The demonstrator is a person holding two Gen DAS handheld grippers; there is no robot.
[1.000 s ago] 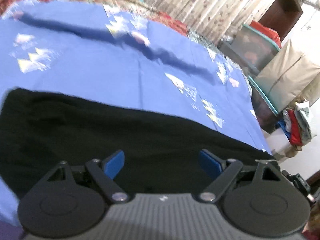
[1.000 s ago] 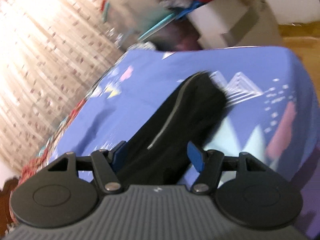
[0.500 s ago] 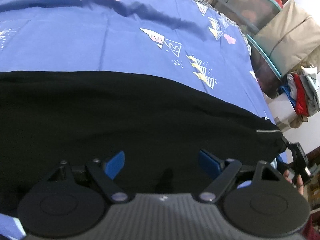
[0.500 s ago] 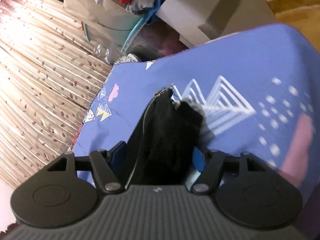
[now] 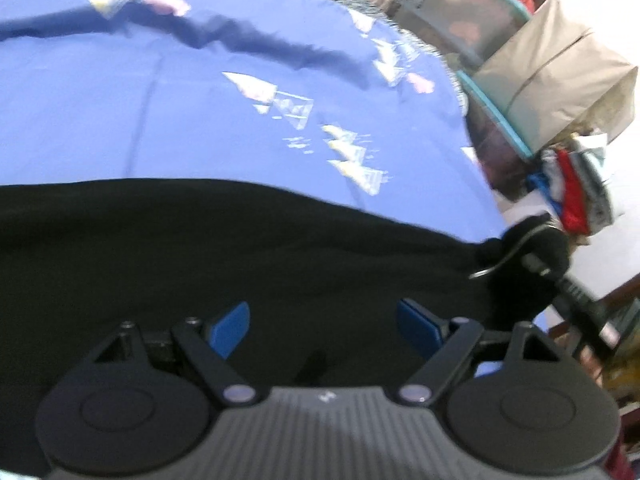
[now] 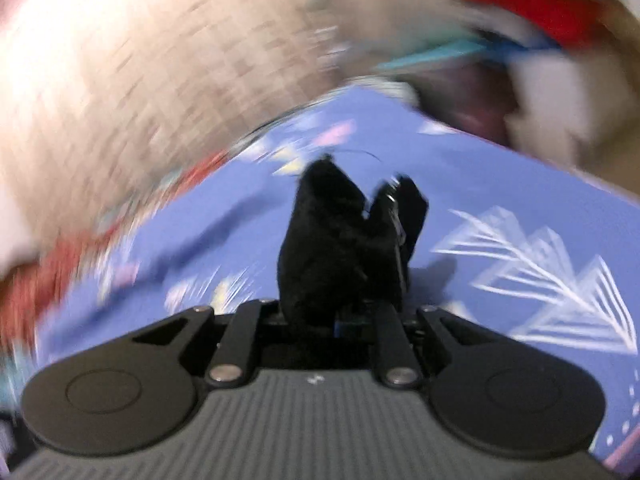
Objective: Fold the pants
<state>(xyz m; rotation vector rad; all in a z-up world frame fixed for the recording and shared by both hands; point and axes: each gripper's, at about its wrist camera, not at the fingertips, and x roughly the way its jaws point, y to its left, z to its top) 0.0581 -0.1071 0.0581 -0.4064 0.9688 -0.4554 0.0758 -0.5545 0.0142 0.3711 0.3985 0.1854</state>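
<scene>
Black pants (image 5: 200,256) on a blue sheet (image 5: 160,120) printed with white and yellow triangles and pink clouds; beige curtain (image 6: 140,60) with small brown flecks; black-and-grey grippers, the left gripper (image 5: 322,330) with blue finger pads (image 5: 230,326).

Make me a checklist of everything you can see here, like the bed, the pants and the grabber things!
Surface: blue bedsheet with triangle prints.
Job's things: black pants spread across the sheet, one end bunched up.
Clutter: nothing seen on the sheet.
Grippers: left gripper open above the pants; right gripper shut on the bunched end.
Cables: nothing seen.
Surroundings: curtain, storage boxes, clothes pile; right view blurred.
</scene>
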